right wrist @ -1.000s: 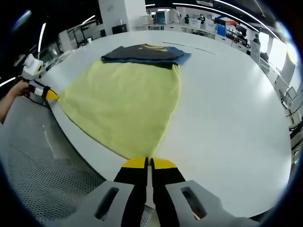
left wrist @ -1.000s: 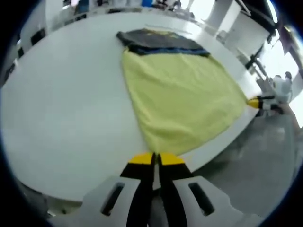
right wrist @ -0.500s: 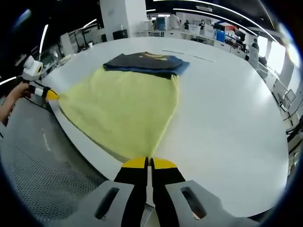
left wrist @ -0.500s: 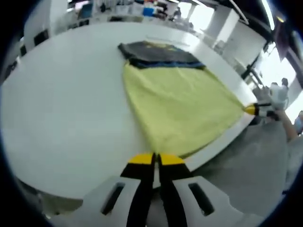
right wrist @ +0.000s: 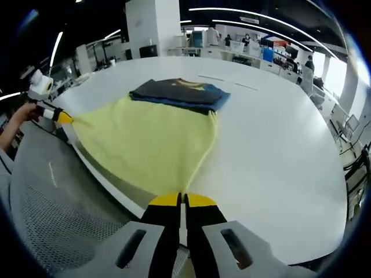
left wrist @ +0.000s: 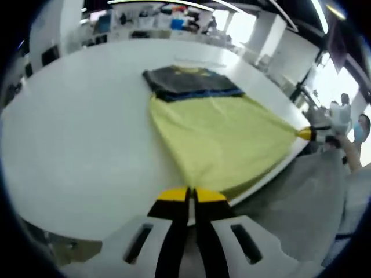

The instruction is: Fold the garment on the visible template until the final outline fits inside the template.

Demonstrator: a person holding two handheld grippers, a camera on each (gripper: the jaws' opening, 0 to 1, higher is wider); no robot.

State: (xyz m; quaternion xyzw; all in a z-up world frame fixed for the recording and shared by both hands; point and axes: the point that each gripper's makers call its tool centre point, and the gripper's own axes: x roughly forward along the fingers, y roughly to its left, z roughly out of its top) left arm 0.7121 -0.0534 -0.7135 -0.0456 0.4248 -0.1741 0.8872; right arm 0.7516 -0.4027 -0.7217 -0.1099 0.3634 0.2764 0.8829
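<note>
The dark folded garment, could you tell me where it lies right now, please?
The dark folded garment lies on the white table, at the far end of the yellow garment, overlapping its far edge in both gripper views.

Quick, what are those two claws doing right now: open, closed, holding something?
Left claw: closed, pinching one near corner of the yellow garment.
Right claw: closed, pinching the other near corner of the same yellow garment.
</note>
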